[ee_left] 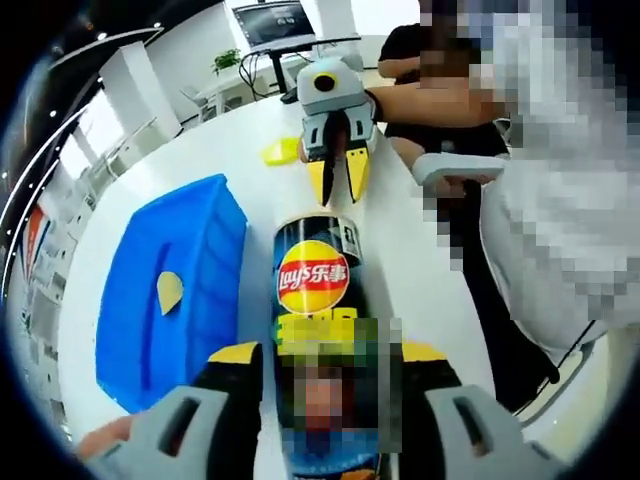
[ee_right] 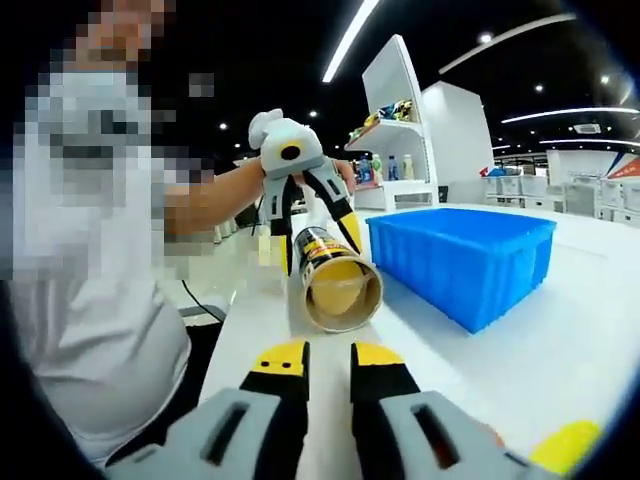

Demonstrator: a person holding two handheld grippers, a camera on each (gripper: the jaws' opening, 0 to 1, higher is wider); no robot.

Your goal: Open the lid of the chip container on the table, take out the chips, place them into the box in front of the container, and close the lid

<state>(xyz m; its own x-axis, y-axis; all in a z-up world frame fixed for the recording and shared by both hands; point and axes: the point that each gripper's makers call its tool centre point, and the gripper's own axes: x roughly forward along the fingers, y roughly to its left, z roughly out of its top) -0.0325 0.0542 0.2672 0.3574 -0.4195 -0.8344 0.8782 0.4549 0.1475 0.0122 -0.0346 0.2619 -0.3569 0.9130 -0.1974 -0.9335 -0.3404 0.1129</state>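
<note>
A cylindrical chip container is held lying level above a white surface, grasped around its lower body by the left hand-held gripper. In the right gripper view, the container's open mouth is turned toward the camera, and pale chips are seen stacked inside. The lid is already off; a yellow disc lying on the surface behind may be it, though this cannot be told for sure.

The right hand-held gripper is poised just in front of the mouth, its yellow-tipped jaws parted a little and nothing held between them. A blue box stands just beside the container, with one chip already lying in it.

For the step to go well, the jaws are best eased straight into the mouth and closed gently, as chips will likely crack under pressure.

The container is dark blue, with a red and yellow logo.
</note>
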